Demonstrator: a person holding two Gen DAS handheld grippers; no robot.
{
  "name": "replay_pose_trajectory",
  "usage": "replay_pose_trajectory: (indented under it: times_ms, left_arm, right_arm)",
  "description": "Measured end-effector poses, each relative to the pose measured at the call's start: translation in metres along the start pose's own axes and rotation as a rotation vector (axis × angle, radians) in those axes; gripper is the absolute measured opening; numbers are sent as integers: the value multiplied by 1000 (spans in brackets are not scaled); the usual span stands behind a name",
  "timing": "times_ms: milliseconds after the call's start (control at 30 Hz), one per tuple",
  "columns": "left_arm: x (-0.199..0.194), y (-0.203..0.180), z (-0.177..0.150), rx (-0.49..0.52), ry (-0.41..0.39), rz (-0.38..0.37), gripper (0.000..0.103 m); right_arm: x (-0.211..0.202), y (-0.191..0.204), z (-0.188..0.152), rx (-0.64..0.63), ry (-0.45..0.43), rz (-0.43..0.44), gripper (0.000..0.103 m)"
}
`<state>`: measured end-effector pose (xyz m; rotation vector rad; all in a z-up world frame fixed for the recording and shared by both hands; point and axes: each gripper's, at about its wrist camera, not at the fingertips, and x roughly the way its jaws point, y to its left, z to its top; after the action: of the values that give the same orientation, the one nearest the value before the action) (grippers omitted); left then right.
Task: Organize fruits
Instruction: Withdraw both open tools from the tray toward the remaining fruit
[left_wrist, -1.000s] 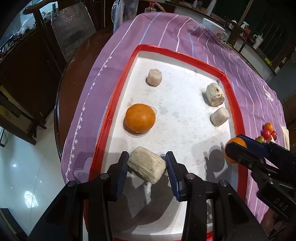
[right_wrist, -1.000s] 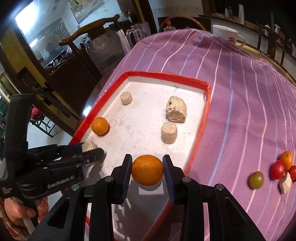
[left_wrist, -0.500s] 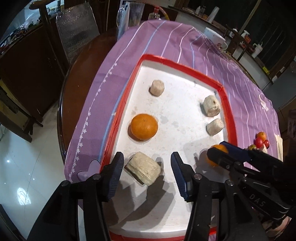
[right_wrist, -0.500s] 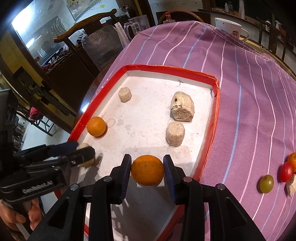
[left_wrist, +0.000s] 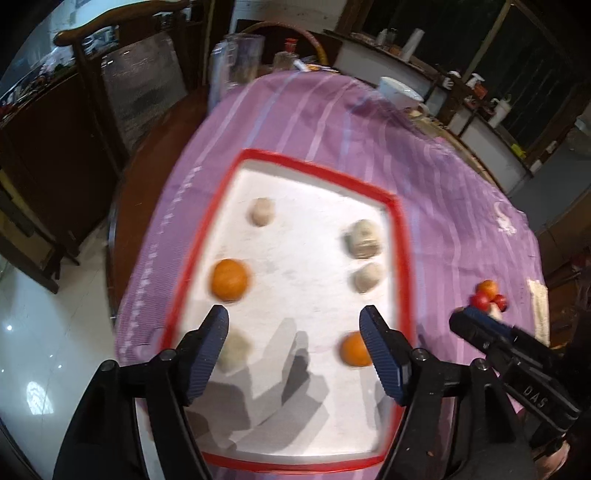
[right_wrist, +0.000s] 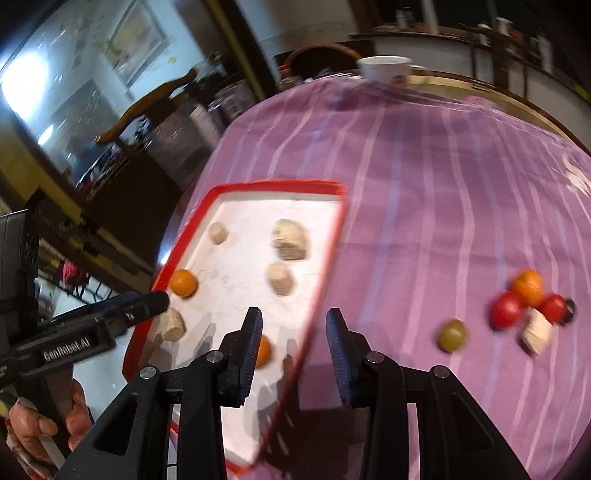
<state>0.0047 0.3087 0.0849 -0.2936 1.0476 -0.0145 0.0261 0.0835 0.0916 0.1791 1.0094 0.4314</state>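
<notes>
A red-rimmed white tray (left_wrist: 402, 258) (right_wrist: 325, 266) lies on the purple striped cloth. It holds two oranges (left_wrist: 229, 279) (left_wrist: 352, 349) and several beige chunks (left_wrist: 364, 238). My left gripper (left_wrist: 293, 321) hovers above the tray's near end. Its jaws are opening and nothing is between them; one beige chunk (left_wrist: 236, 350) lies on the tray by its left finger. My right gripper (right_wrist: 294, 321) stands open and empty over the tray's right rim, with an orange (right_wrist: 264, 350) lying on the tray behind its left finger. Small red (right_wrist: 506, 308), green (right_wrist: 452, 335) and orange (right_wrist: 528, 282) fruits lie on the cloth to the right.
A beige chunk (right_wrist: 537, 330) rests among the loose fruits. At the table's far end stand a white cup (right_wrist: 384, 68) and a glass pitcher (left_wrist: 236, 62). A wooden chair (left_wrist: 110, 74) stands at the left, where the round table's edge drops to a shiny floor. A hand (right_wrist: 37, 424) holds the left gripper (right_wrist: 159, 299).
My left gripper's jaws spread off the beige chunk, which stays on the tray, and the gripper rose. The right gripper left its orange on the tray and swung right over the rim.
</notes>
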Motion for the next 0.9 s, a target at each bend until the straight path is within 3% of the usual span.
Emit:
replay_pose_trajectory:
  times_ms: [100, 267, 533, 900]
  left_arm:
    - [-3, -34, 1, 34, -13, -14, 84]
    - [1, -91, -2, 94, 0, -64, 84]
    - [5, -170, -18, 199, 11, -69, 84]
    - [-21, -215, -50, 292, -104, 75, 84]
  right_arm:
    - [-22, -29, -9, 63, -19, -29, 40]
    - [-56, -81, -24, 159, -43, -98, 40]
    - [-102, -145, -46, 262, -77, -162, 40]
    - [-109, -175, -51, 251, -80, -140, 40]
